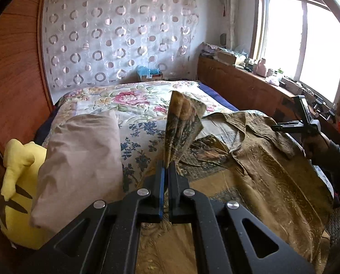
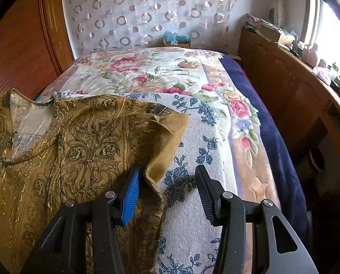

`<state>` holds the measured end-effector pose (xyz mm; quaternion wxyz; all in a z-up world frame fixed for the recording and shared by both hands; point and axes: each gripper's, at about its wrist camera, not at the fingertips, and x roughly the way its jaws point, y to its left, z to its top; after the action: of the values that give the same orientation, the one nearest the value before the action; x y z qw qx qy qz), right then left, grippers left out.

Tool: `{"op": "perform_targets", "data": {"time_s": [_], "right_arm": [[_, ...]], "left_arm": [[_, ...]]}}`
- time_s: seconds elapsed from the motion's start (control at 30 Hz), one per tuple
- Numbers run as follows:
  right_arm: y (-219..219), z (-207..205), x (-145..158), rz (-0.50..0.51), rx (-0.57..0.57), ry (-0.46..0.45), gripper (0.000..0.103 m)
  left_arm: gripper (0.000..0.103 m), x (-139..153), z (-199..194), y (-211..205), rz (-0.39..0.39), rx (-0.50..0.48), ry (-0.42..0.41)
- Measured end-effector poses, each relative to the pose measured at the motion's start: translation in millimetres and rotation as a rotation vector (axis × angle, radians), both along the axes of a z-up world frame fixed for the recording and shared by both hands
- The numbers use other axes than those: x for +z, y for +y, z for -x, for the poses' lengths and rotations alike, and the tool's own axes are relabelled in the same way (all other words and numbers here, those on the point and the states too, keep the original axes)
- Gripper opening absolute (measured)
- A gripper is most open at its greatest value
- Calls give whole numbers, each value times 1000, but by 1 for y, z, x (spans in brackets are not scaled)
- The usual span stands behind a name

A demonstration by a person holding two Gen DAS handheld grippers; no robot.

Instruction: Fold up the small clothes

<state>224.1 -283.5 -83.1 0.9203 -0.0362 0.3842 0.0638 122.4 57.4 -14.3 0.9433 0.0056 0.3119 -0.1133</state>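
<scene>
Along the bed's left side, a yellow plush toy with brown stripes [image 1: 17, 182] and a beige pillow [image 1: 78, 166] crowd against the curved wooden wall panel [image 1: 12, 80]. Beyond them the floral bedspread [image 1: 133, 105] lies bare up to the circle-patterned sheer curtain [image 1: 115, 36]. The left gripper [image 1: 167, 166] is clamped tight on a raised flap of the olive-gold printed garment [image 1: 272, 178], which stands upright above the jaws. The rest spreads rumpled across the bed's near right part; its neckline seems to face the curtain. The right gripper [image 2: 167, 178] stands half apart, its blue pad [image 2: 131, 196] touching the garment's edge, pinching nothing. A wooden cabinet [image 2: 284, 86] borders the bed's right.
</scene>
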Motion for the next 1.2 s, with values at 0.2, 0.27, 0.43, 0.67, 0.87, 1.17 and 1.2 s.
{"op": "perform_targets", "data": {"time_s": [0.2, 0.27, 0.43, 0.67, 0.87, 1.17, 1.2], "right_arm": [[8, 0, 5, 3, 68, 27, 12], [14, 4, 8, 24, 89, 20, 8], [21, 29, 28, 12, 138, -66, 3], [19, 97, 72, -80, 195, -262, 3], [13, 167, 84, -88, 250, -351, 3], [-24, 240, 60, -102, 261, -308, 3], [-27, 247, 58, -103, 258, -298, 3]], "left_arm": [[3, 4, 13, -4, -11, 0, -36], [3, 6, 17, -3, -13, 5, -44], [3, 11, 31, -2, -4, 16, -73], [3, 20, 72, 20, 67, 50, -129], [3, 18, 108, 46, 113, 107, -152], [3, 14, 141, 67, 136, 161, -162], [3, 13, 143, 69, 140, 165, -163]]}}
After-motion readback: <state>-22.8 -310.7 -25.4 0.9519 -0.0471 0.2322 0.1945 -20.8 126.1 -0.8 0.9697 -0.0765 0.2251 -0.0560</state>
